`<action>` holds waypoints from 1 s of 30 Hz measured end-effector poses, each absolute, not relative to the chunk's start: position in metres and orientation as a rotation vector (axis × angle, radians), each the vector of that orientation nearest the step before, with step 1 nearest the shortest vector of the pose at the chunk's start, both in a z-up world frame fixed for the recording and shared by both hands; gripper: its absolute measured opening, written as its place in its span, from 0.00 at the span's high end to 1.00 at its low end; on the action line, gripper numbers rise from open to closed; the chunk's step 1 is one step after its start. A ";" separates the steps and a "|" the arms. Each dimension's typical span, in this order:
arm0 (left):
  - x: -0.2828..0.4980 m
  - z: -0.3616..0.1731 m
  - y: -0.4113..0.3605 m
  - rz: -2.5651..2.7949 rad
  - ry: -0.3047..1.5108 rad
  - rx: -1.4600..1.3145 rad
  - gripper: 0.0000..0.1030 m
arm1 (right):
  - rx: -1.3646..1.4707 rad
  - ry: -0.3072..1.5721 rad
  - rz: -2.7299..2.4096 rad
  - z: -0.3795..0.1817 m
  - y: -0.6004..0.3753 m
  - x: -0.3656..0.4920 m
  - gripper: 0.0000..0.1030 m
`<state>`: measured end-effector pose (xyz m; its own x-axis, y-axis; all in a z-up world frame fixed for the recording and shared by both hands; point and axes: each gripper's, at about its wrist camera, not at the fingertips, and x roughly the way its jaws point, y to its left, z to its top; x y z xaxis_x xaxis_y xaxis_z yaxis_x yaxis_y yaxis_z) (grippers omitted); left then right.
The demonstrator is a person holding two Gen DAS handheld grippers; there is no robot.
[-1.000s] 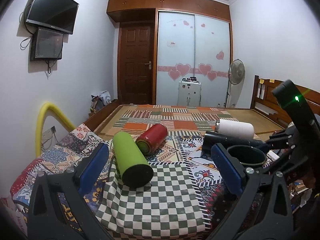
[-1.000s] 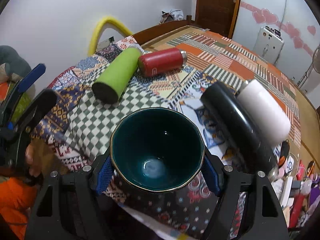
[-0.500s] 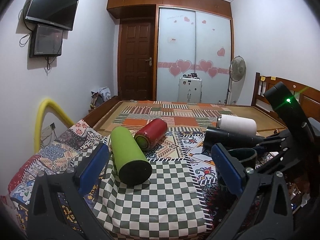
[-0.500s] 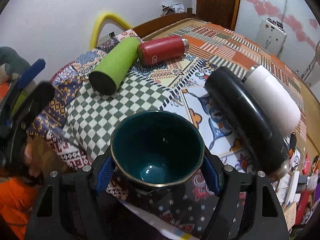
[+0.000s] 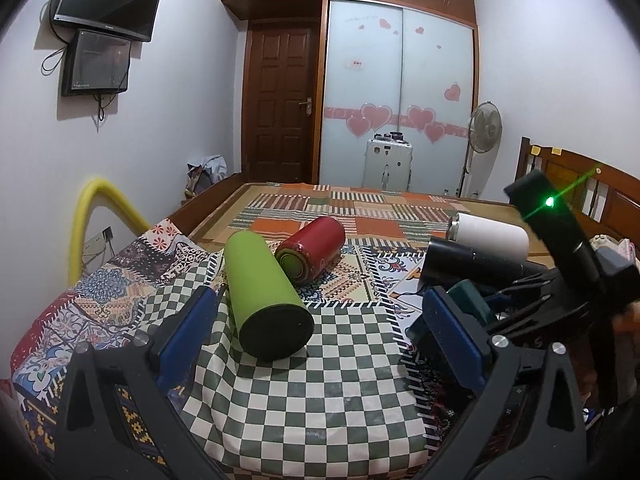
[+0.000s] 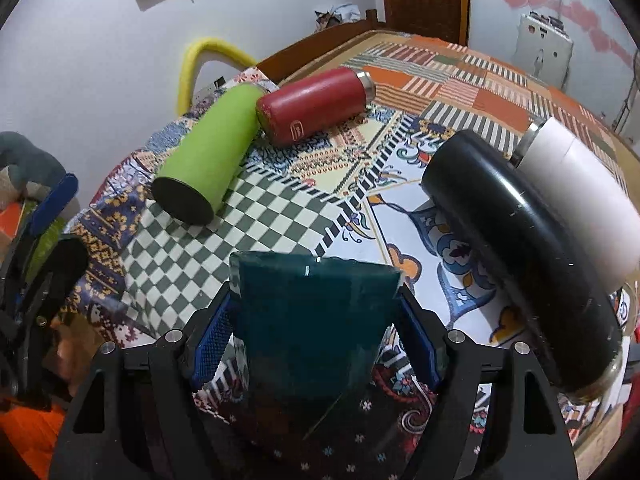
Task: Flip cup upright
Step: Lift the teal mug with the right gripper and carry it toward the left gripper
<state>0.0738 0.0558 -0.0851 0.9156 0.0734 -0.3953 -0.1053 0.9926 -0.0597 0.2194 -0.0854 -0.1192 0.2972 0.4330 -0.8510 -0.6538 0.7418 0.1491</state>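
Observation:
A dark teal cup (image 6: 316,320) fills the bottom middle of the right wrist view. My right gripper (image 6: 316,340) is shut on it, blue pads against both its sides, just above the patterned cloth. Only its outer wall shows here; the mouth is out of sight. A sliver of the teal cup (image 5: 470,300) shows in the left wrist view at the right, behind my left gripper's right finger. My left gripper (image 5: 320,332) is open and empty, low over the checked cloth (image 5: 320,380), with a green bottle between its fingers farther off.
Four bottles lie on their sides on the cloth-covered table: green (image 6: 208,160), red (image 6: 316,106), black (image 6: 520,248), white (image 6: 580,192). They also show in the left wrist view: green (image 5: 264,292), red (image 5: 312,256), black (image 5: 472,268), white (image 5: 492,240). A yellow tube (image 5: 88,216) arches at the left edge.
The cup in my right gripper has tilted: its open mouth faced the camera before, now only its outer wall shows. The right gripper has moved lower. My left gripper has barely moved.

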 end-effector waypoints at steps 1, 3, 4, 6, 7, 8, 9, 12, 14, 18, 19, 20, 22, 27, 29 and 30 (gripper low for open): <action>0.074 -0.085 0.056 0.093 0.405 -0.079 0.00 | -0.248 1.046 0.732 -0.122 -0.084 0.220 0.29; 0.075 -0.086 0.055 0.096 0.410 -0.074 0.00 | -0.245 1.046 0.734 -0.124 -0.084 0.219 0.29; 0.077 -0.087 0.055 0.098 0.414 -0.072 0.00 | -0.244 1.044 0.733 -0.124 -0.085 0.218 0.29; 0.078 -0.087 0.053 0.100 0.421 -0.069 0.00 | -0.241 1.042 0.735 -0.123 -0.086 0.218 0.29; 0.078 -0.087 0.053 0.100 0.425 -0.070 0.00 | -0.241 1.041 0.737 -0.124 -0.087 0.217 0.29; 0.079 -0.087 0.052 0.098 0.428 -0.072 0.00 | -0.239 1.041 0.734 -0.123 -0.088 0.218 0.29; 0.079 -0.087 0.051 0.095 0.433 -0.074 0.00 | -0.232 1.045 0.724 -0.123 -0.090 0.217 0.29; 0.079 -0.085 0.048 0.089 0.443 -0.078 0.00 | -0.219 1.031 0.733 -0.119 -0.095 0.214 0.29; 0.080 -0.083 0.045 0.086 0.449 -0.076 0.00 | -0.215 1.010 0.736 -0.113 -0.101 0.211 0.26; 0.085 -0.081 0.032 0.069 0.470 -0.070 0.00 | -0.216 0.929 0.721 -0.097 -0.119 0.198 0.25; 0.087 -0.080 0.028 0.058 0.480 -0.070 0.00 | -0.215 0.906 0.714 -0.092 -0.126 0.194 0.25; 0.088 -0.081 0.025 0.053 0.488 -0.070 0.00 | -0.214 0.889 0.706 -0.089 -0.130 0.193 0.25; 0.092 -0.082 0.016 0.048 0.508 -0.069 0.00 | -0.210 0.838 0.675 -0.082 -0.144 0.186 0.25; 0.106 -0.091 -0.005 0.019 0.576 -0.064 0.00 | -0.179 0.746 0.609 -0.070 -0.181 0.176 0.25; 0.112 -0.097 -0.010 0.002 0.615 -0.082 0.00 | -0.159 0.719 0.587 -0.069 -0.195 0.172 0.24; 0.118 -0.101 -0.013 -0.008 0.643 -0.099 0.00 | -0.150 0.710 0.578 -0.069 -0.201 0.171 0.24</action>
<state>0.1177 -0.0126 -0.1010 0.8006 -0.0382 -0.5980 -0.0230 0.9953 -0.0944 0.1711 -0.2006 -0.0692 0.6100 0.4493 -0.6527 -0.5481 0.8341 0.0620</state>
